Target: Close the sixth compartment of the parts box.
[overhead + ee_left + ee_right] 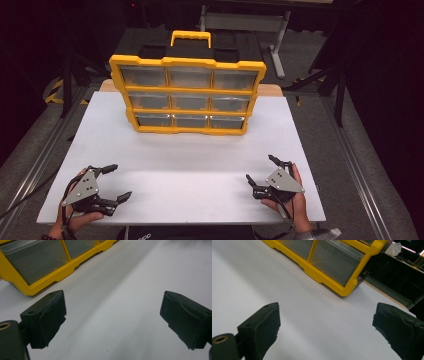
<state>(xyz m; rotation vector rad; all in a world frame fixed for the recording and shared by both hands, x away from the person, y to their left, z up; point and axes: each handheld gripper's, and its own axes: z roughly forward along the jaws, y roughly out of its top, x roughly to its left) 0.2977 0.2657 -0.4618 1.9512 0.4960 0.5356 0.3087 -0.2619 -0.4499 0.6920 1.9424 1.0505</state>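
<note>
Organizer: yellow plastic drawer cabinet (187, 95), nine clear drawers, at 12 o'clock, well apart
Grippers: left gripper (119, 182) and right gripper (260, 168), both jaws wide, empty
Path: bare white tabletop (190, 165) between

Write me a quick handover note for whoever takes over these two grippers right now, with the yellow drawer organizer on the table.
Left gripper: jaws wide open, holding nothing, at the near left of the white table.
Right gripper: jaws wide open, holding nothing, at the near right.
Yellow drawer organizer: upright at the far middle of the table, handle on top, three rows of three clear drawers, all looking closed. Contents too unclear to tell.
Done: nothing visible; neither gripper touches the organizer.
Left: reach forward to the organizer and work its drawers, probably one gripper steadying the frame.
</note>
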